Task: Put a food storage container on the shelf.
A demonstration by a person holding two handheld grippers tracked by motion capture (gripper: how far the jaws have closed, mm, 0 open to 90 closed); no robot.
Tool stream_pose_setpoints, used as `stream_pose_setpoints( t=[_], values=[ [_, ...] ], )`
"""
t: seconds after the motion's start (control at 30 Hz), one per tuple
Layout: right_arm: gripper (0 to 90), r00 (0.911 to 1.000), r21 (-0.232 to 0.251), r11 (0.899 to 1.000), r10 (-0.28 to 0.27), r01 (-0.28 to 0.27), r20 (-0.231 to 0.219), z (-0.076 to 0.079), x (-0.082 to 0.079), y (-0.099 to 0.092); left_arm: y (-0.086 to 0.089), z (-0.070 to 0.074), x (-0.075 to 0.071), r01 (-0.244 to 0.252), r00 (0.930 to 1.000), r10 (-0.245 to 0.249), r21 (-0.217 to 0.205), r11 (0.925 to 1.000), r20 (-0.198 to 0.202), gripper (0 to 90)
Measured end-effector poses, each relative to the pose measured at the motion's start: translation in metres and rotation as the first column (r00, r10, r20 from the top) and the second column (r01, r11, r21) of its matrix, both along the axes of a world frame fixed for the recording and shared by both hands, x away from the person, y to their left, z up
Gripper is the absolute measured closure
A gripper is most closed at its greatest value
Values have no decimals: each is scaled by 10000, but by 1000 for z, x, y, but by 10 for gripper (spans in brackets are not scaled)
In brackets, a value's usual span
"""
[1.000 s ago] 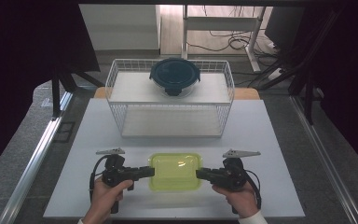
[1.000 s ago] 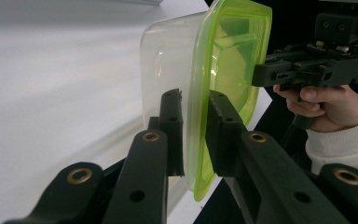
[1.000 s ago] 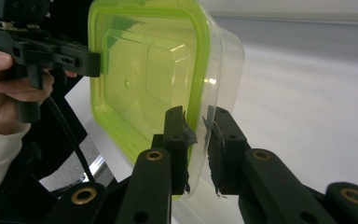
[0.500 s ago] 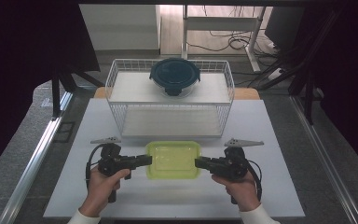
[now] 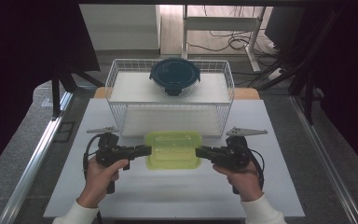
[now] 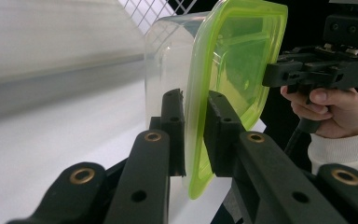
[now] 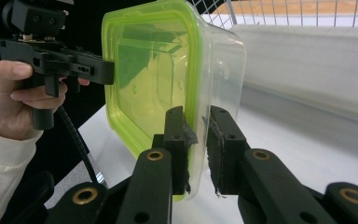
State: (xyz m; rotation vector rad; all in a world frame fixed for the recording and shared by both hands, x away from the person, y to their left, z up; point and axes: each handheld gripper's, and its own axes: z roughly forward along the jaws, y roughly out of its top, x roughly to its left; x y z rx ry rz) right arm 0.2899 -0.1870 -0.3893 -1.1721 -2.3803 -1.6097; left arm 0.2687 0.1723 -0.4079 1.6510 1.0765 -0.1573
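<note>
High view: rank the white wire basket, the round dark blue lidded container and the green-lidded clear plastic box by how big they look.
1. White wire basket, plainly the largest.
2. Green-lidded clear plastic box, held off the table between the left gripper and the right gripper.
3. Round dark blue lidded container, only slightly smaller; it sits farther from the camera, so this order is unsure.

We see a clear container point(image 5: 173, 149) with a translucent lime-green lid, and both the left gripper point(image 5: 142, 150) and the right gripper point(image 5: 203, 152) are matte black with brass-coloured rivets. The wire basket point(image 5: 121, 116) is white with a fine grid pattern, and the round container point(image 5: 175, 75) on it has a dark teal-blue lid. The table point(image 5: 168, 196) is plain pale grey-white, and the sleeves point(image 5: 261, 212) are cream.
</note>
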Motion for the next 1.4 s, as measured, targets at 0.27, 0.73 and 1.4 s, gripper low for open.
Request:
stream_pose_setpoints(
  t=[0.27,0.73,1.4],
  values=[
    [779,9994,53,10000,-47,46,335,18,5,-1,-1,22,7,41,9993,-44,88,10000,369,794],
    [788,9971,33,9999,-167,165,743,54,29,2,1,62,30,-34,9960,7,297,9996,889,793],
    [788,9880,192,9992,-386,362,1497,108,58,8,4,120,63,-182,9867,95,526,9984,1624,796]
  ],
)
